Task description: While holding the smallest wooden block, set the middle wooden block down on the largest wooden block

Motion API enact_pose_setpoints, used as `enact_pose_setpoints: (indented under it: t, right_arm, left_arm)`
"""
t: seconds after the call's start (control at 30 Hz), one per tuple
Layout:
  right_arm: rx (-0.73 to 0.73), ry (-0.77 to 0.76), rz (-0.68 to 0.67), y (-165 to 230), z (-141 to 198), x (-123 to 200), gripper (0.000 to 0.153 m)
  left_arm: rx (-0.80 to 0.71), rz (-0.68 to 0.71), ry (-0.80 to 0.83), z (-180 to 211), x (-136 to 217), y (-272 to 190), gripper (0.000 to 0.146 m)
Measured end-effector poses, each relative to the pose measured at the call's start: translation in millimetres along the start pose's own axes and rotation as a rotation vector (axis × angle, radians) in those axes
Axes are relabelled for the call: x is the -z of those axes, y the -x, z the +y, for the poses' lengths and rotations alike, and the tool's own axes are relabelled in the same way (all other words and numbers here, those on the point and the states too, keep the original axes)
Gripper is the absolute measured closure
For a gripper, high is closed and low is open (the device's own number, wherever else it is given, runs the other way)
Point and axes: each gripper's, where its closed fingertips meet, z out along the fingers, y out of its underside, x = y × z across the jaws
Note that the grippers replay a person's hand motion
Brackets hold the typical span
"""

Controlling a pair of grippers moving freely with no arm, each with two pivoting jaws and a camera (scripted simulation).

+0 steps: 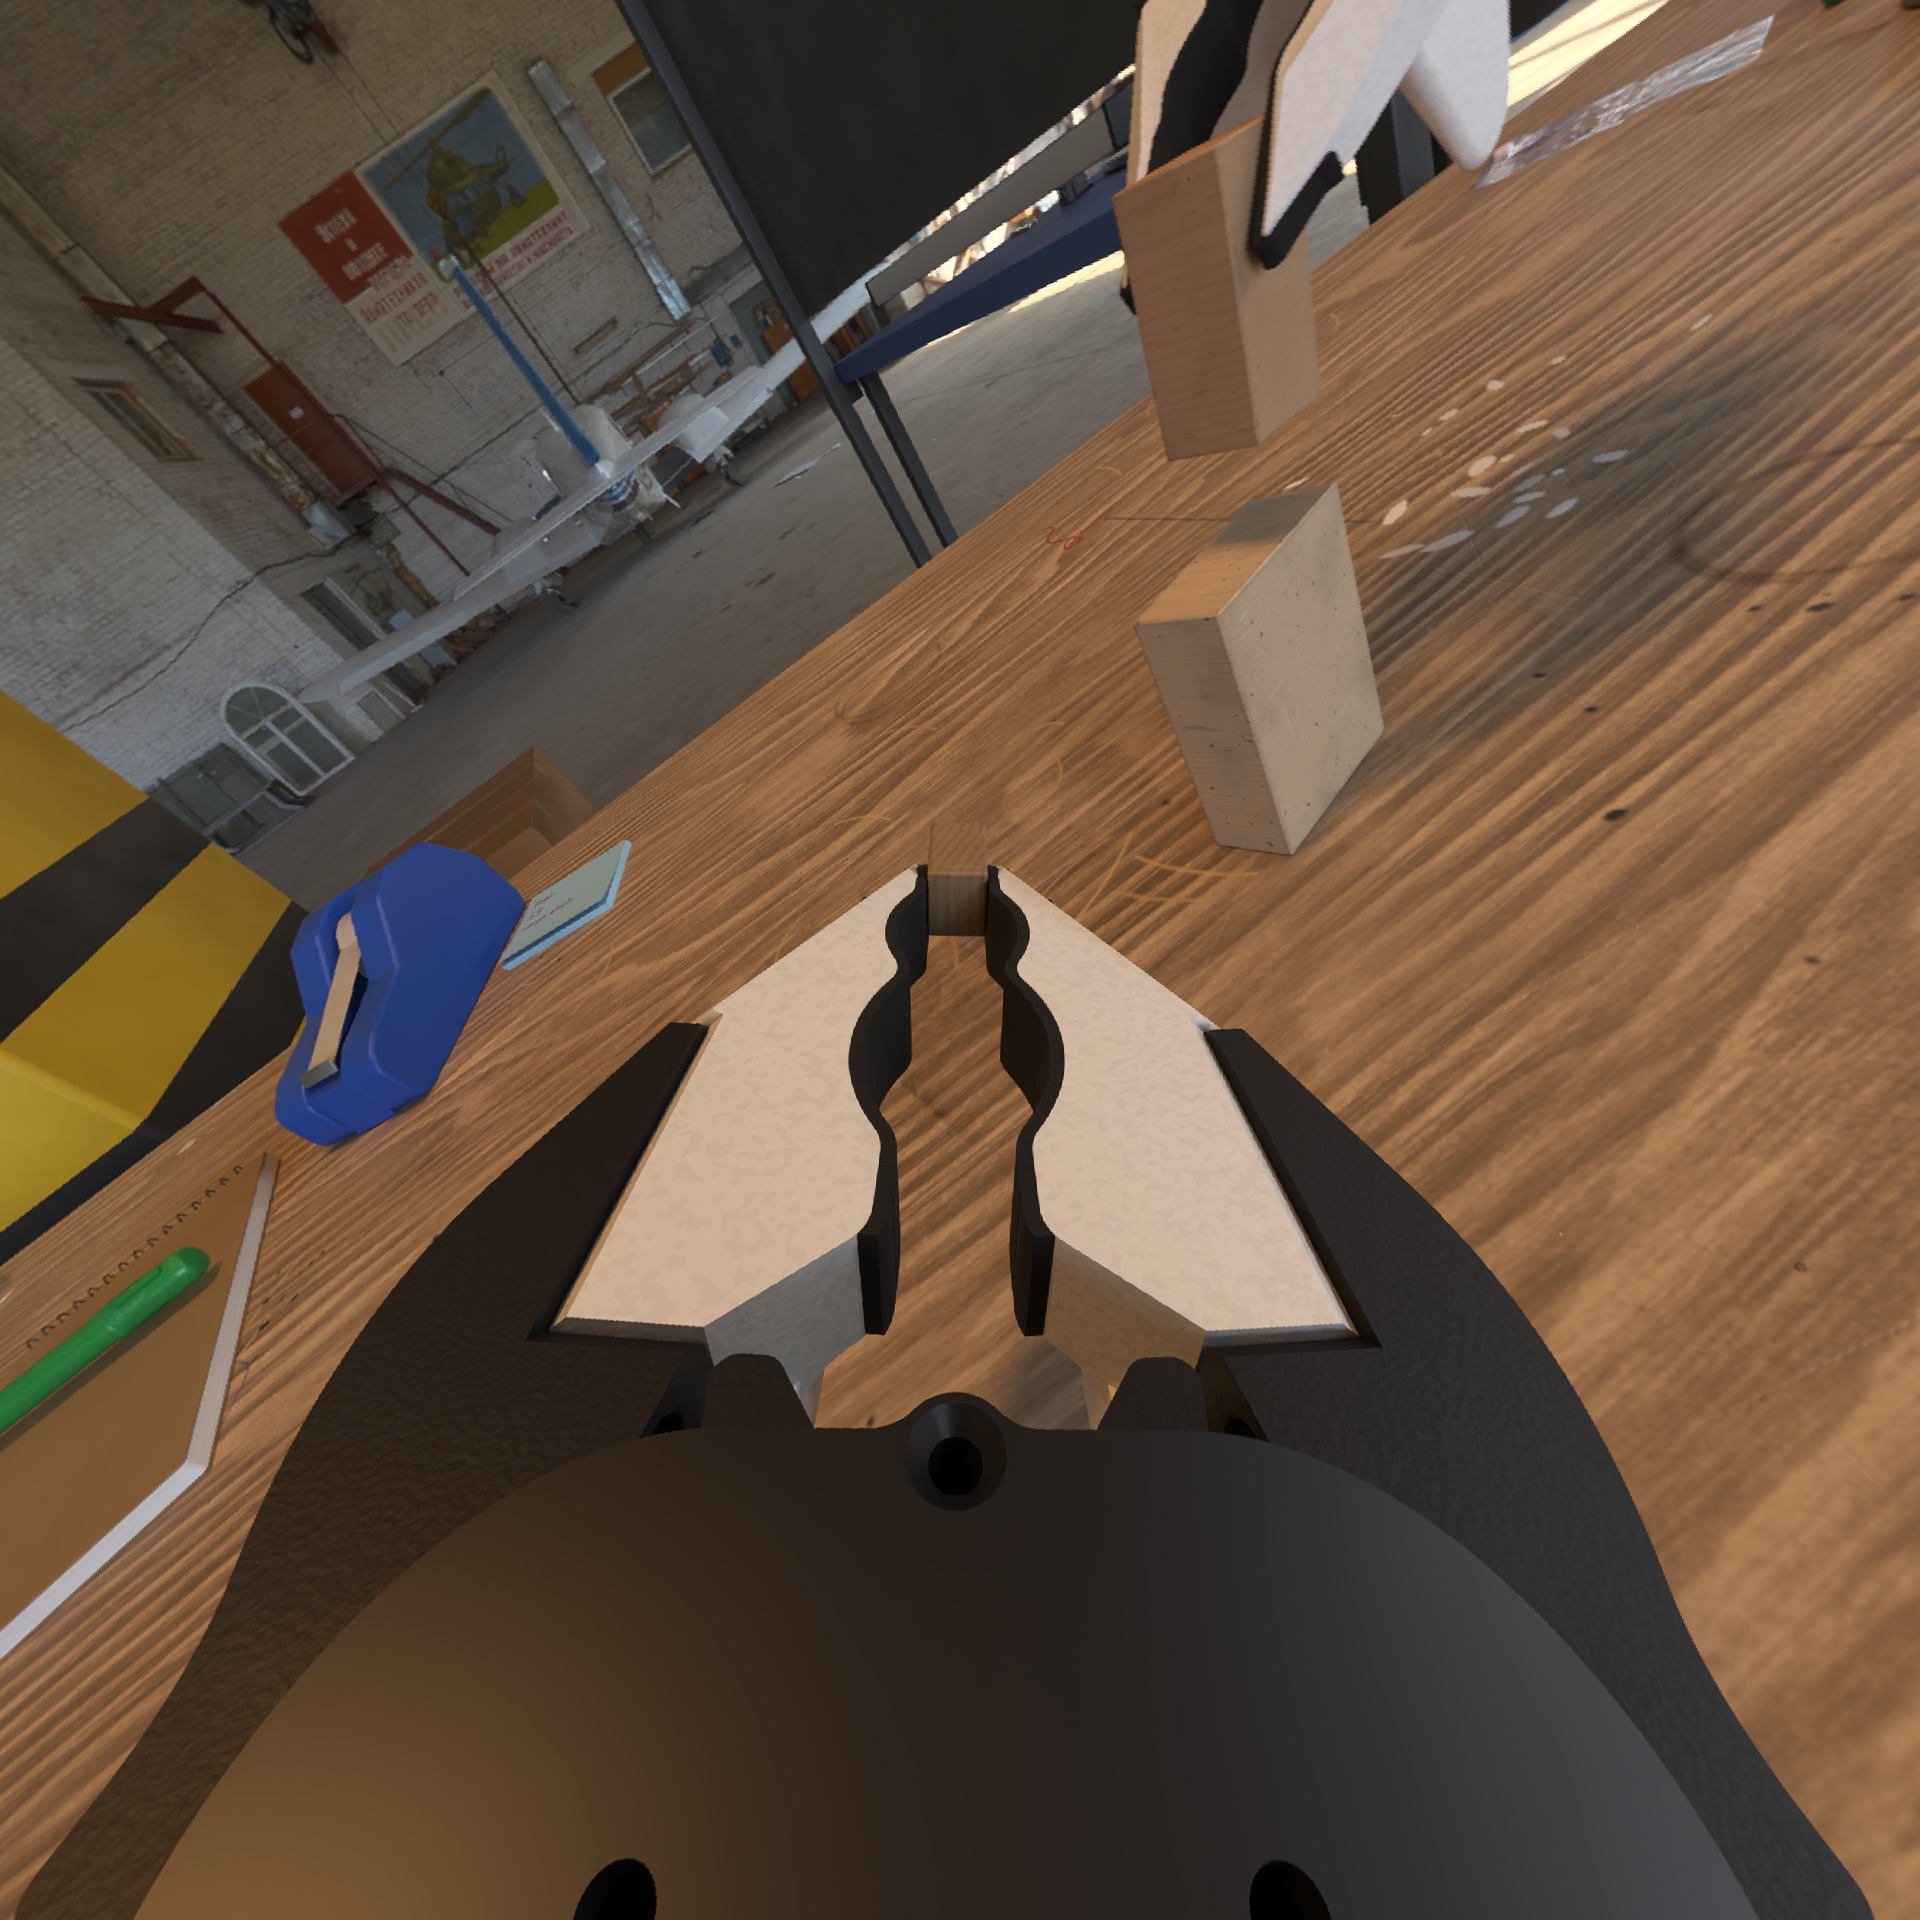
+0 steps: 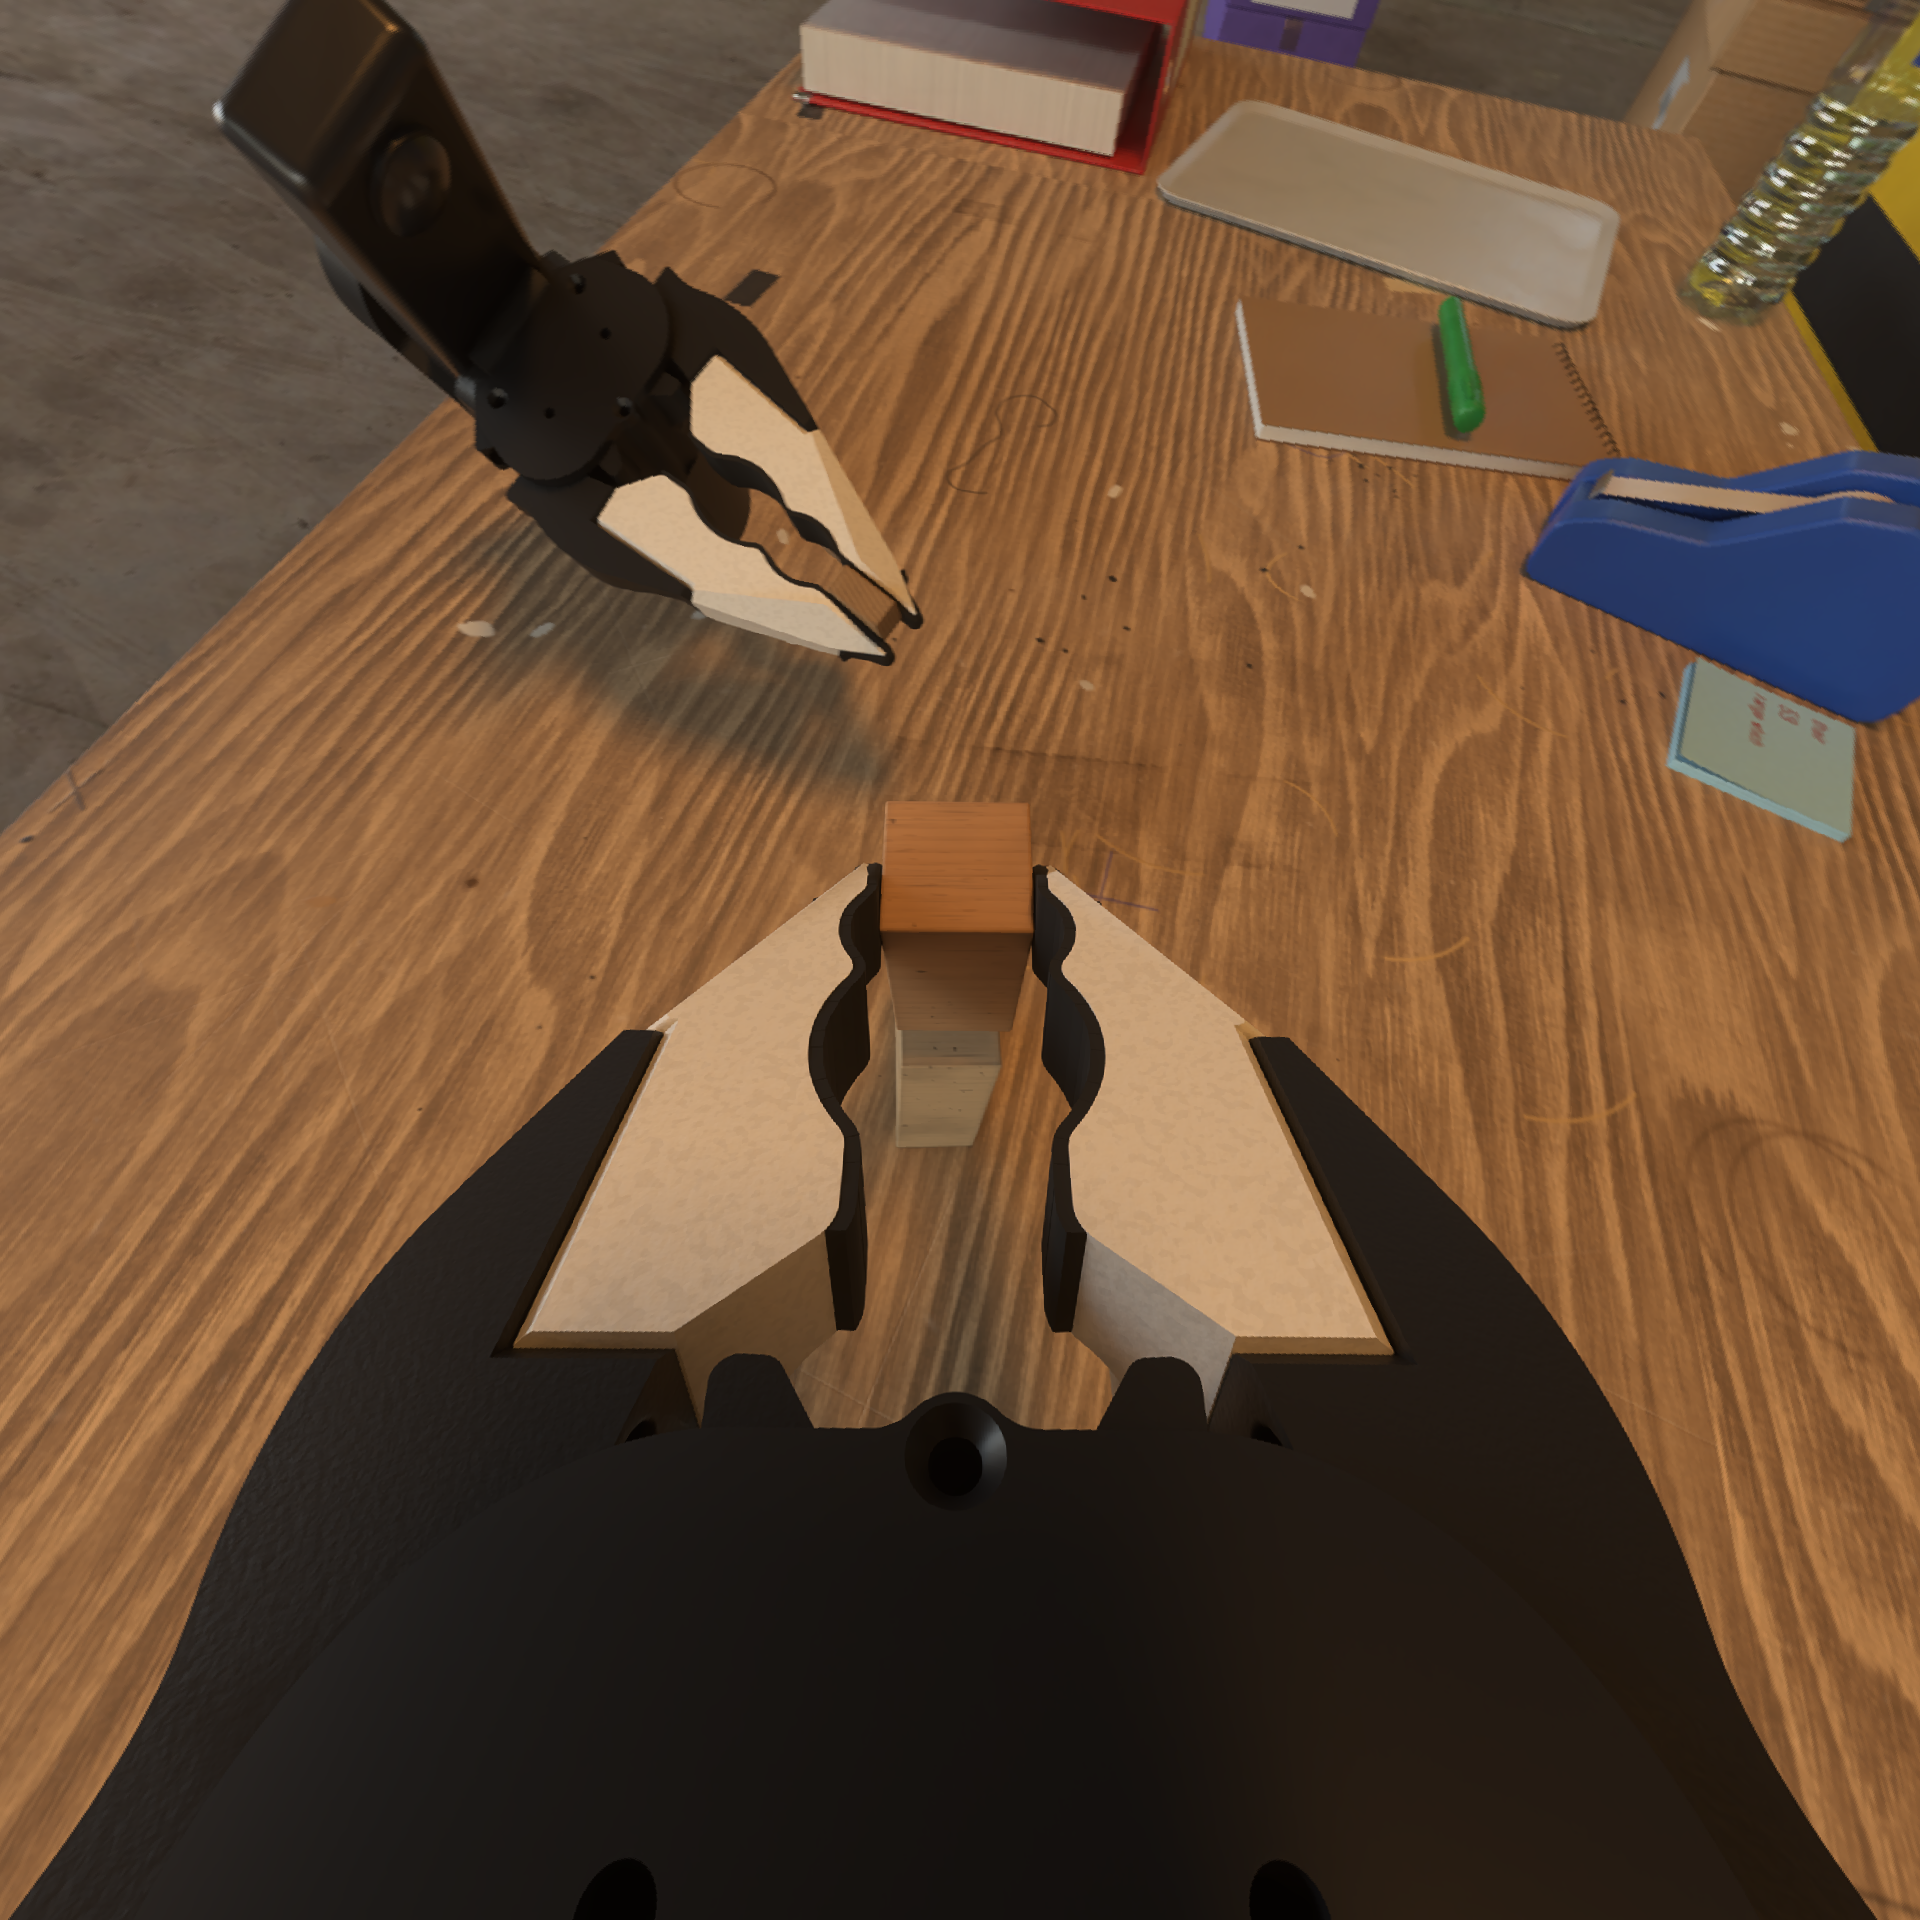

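My left gripper (image 1: 957, 883) is shut on the smallest wooden block (image 1: 957, 896), a small cube pinched at the fingertips and held above the table. It also shows in the right wrist view (image 2: 891, 625), at the upper left. My right gripper (image 2: 956, 883) is shut on the middle wooden block (image 2: 956, 883), held in the air above the largest wooden block (image 2: 940, 1086), which stands on the table. In the left wrist view the middle block (image 1: 1221, 312) hangs above the pale largest block (image 1: 1262, 675), with a clear gap between them.
A blue tape dispenser (image 1: 390, 987), a light blue notepad (image 1: 571, 902) and a spiral notebook (image 1: 114, 1382) with a green pen (image 1: 99, 1340) lie on the wooden table (image 1: 1558, 1143). A grey tray (image 2: 1392, 208), a red box (image 2: 997, 73) and a plastic bottle (image 2: 1797, 177) stand at the far side.
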Motion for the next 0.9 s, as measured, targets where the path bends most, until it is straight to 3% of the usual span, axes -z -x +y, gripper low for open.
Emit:
enact_pose_setpoints:
  t: [0.27, 0.9]
  right_arm:
    - [0.000, 0.021, -0.012, -4, 2, -10, 0.125]
    - [0.006, 0.064, -0.077, 1, 8, -24, 0.125]
  left_arm:
    - [-0.057, 0.026, 0.001, 1, -2, -6, 0.137]
    - [-0.026, 0.011, -0.006, 0, -2, -2, 0.137]
